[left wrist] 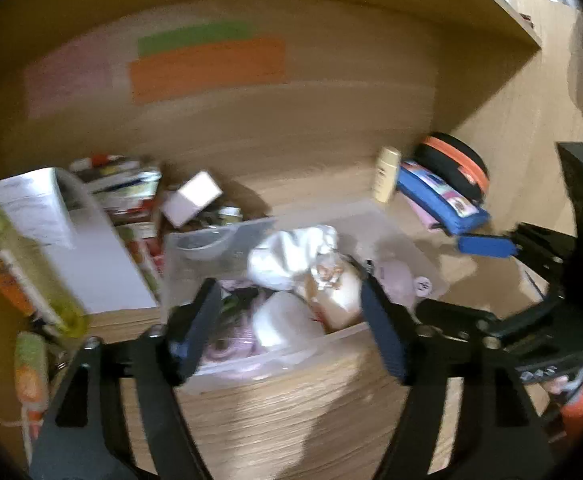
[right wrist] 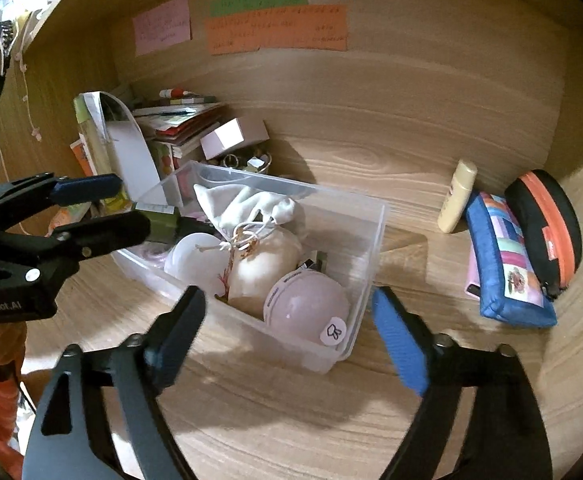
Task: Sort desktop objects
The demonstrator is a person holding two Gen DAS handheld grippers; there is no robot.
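Pouch (right wrist: 507, 260) right of bin (right wrist: 365, 248); bottle (right wrist: 456, 196) apparently between.

Clear bin (right wrist: 371, 220), blue patchwork pouch (right wrist: 503, 264), orange (right wrist: 279, 36), green (right wrist: 259, 0), pink notes (right wrist: 162, 30)

One clear plastic bin (right wrist: 375, 216) holds one white cloth bag (right wrist: 247, 204) and three round balls. Far right lie one cream bottle (right wrist: 457, 196) and two zip pouches; three paper notes hang on the back wall.
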